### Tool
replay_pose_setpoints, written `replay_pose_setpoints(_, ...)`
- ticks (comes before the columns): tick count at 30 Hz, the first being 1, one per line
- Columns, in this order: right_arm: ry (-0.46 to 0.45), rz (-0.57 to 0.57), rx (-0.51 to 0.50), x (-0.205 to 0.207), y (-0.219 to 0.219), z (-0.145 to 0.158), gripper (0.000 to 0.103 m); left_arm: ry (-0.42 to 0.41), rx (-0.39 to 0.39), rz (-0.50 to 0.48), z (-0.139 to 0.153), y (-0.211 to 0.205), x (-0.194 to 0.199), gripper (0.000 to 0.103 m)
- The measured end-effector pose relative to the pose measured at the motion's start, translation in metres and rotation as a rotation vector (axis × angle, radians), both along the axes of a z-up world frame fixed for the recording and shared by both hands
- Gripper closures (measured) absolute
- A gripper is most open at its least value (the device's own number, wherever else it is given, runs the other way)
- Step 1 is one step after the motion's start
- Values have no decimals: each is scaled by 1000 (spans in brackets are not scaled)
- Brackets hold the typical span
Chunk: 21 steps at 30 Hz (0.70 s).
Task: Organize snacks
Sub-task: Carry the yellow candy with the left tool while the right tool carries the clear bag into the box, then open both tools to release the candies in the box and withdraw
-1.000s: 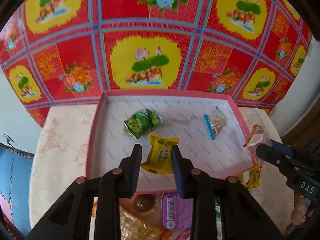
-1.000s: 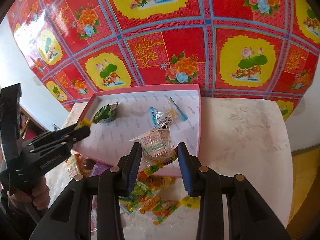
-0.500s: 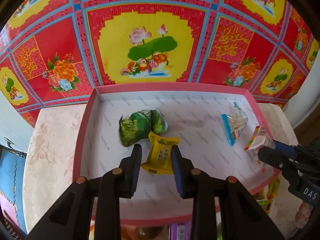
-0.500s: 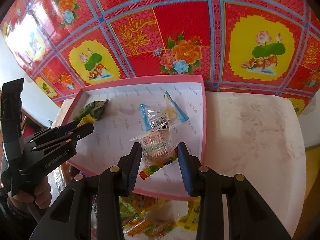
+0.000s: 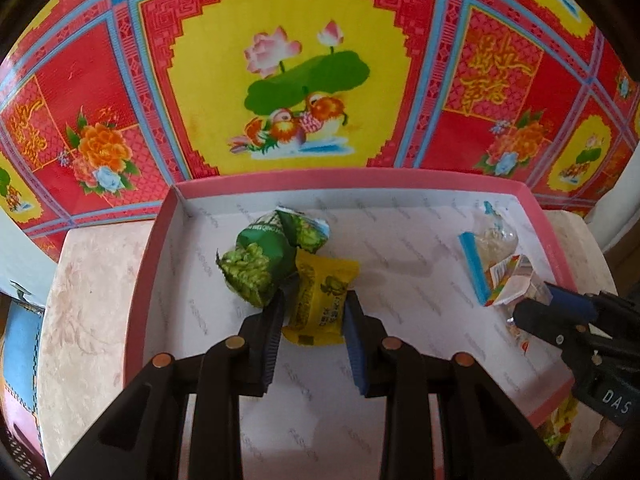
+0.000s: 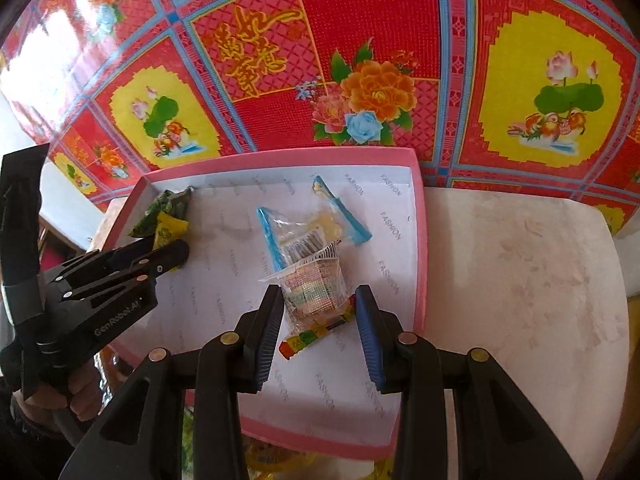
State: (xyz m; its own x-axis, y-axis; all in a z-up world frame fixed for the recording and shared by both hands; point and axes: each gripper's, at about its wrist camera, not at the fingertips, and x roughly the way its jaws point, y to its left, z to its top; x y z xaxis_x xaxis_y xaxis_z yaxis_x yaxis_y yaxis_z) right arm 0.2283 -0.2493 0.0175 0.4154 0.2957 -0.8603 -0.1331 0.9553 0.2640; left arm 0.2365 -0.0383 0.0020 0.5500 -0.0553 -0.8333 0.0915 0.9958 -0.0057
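A pink-rimmed white box (image 5: 152,264) (image 6: 420,264) lies on a pale table. My left gripper (image 5: 314,304) is shut on a yellow snack packet (image 5: 320,300), held low inside the box against a green snack packet (image 5: 260,268). My right gripper (image 6: 318,300) is shut on a clear wrapped wafer snack (image 6: 316,292) with a red-yellow-green end, low over the box's right side. Just beyond it lies a clear bag with blue edges (image 6: 304,228) (image 5: 486,244). In the right wrist view the left gripper (image 6: 168,256) shows at the left with the yellow packet (image 6: 170,230) and green packet (image 6: 164,208).
A red and yellow flowered cloth (image 5: 304,80) hangs behind the table. Bare pale tabletop (image 6: 520,280) lies right of the box. More wrapped snacks (image 6: 264,456) lie on the table at the box's near edge. A person's hand (image 6: 76,400) holds the left gripper.
Both grippers have moved forward and down into the box, each keeping its snack. The yellow packet now touches the green one; the wafer snack sits close to the blue-edged bag.
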Motion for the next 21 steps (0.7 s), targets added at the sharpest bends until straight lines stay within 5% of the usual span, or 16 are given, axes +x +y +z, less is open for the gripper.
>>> replay_pose_setpoints(21,-63,-9,-36,12,13,-7,65,-13,12,13,-3,-22,16,63)
